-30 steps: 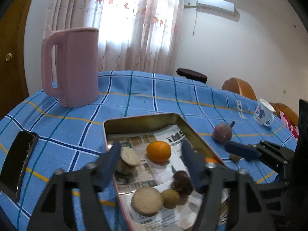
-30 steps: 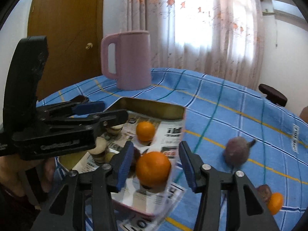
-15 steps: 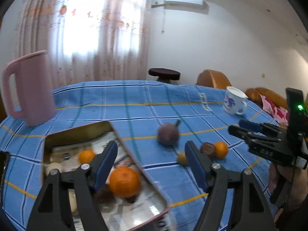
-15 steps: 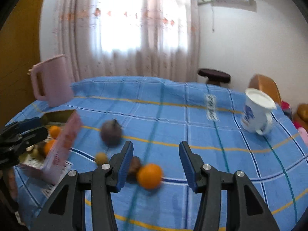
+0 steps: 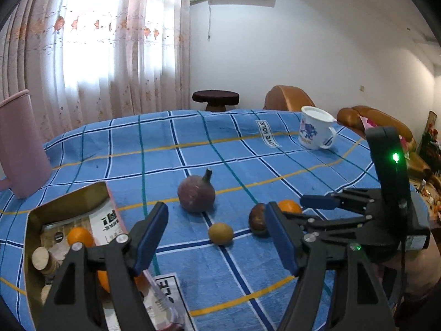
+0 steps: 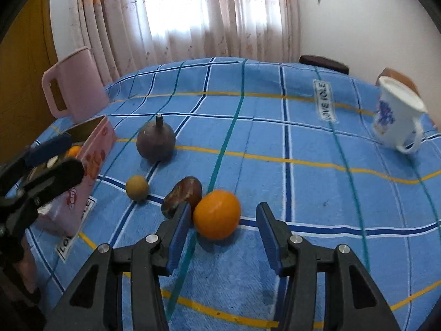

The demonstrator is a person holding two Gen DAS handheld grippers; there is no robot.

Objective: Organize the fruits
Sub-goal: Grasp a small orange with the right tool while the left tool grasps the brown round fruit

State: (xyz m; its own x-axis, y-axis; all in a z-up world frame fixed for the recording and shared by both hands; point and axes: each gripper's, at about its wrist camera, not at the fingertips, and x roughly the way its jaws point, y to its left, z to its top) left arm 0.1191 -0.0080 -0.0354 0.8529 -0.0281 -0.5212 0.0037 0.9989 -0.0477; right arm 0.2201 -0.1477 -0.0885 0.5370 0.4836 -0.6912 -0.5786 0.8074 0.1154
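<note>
Now the right tool [image 6: 223, 231] hangs just over the orange [image 6: 217, 214], with its jaws apart and closing a little, and the orange sits in the gap with nothing pressing on it yet. The left tool [image 5: 217, 237] is wide apart and holds nothing. The orange lies on the blue checked table [image 6: 303, 138], near the front, touching or almost touching a brown shiny fruit [image 6: 182, 196] on its left. I think the orange is round, light and a bit smooth, so it could roll away if bumped. The best place to hold it is across its fat middle, one pad on each side, with a soft squeeze so it does not squash. Four fruits lie loose on the table: one orange, one brown fruit, one small yellow-green fruit [image 6: 137, 187] and one big purple fruit [image 6: 156, 143] with a stalk, farther back. The pink tin box [image 5: 69, 215] on the left already has at least two more oranges [image 5: 80, 236] in it, plus some pale round pieces I cannot count well. There is one pink jug [image 6: 73, 82] far left and one white cup [image 6: 397, 115] far right.
</note>
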